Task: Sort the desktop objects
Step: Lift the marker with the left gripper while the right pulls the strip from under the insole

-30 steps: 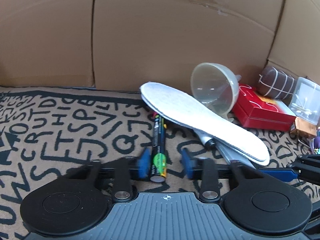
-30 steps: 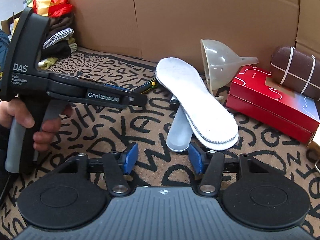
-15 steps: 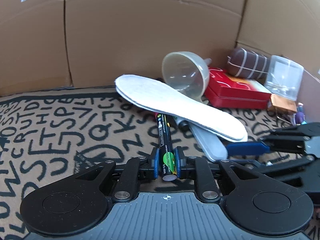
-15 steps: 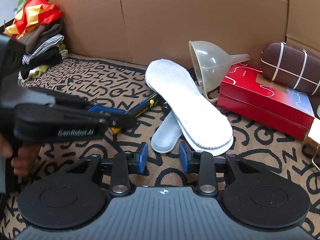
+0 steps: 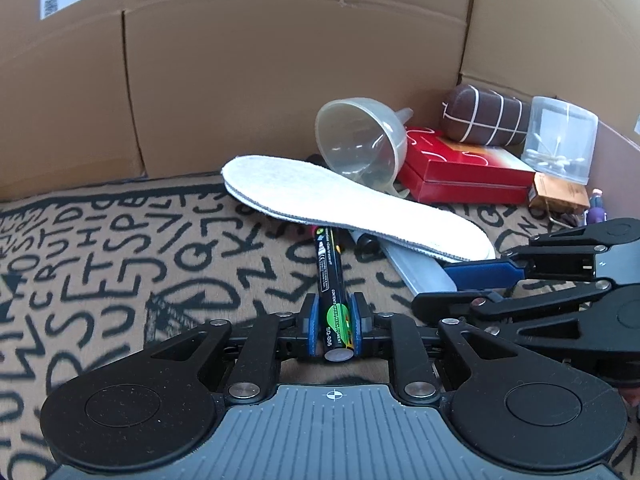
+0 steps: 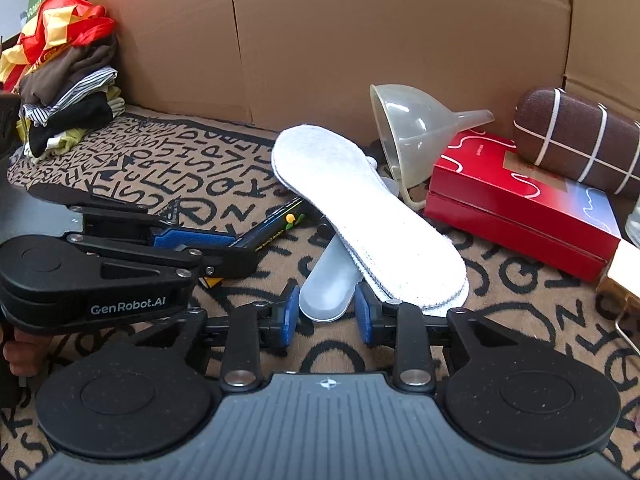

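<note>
So your left gripper is pinching the near end of the black marker, whose far end is tucked under the white insole, likely to slide it free. Your right gripper is spread, straddling the grey case under that insole.

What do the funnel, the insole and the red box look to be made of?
Funnel: translucent plastic, glossy; the wall behind shows through it, with highlights on its cone. Insole: white felt or fleece, matte and fuzzy, with a stitched grey edge. Red box: probably coated cardboard, with a smooth sheen and crisp folded edges.
</note>
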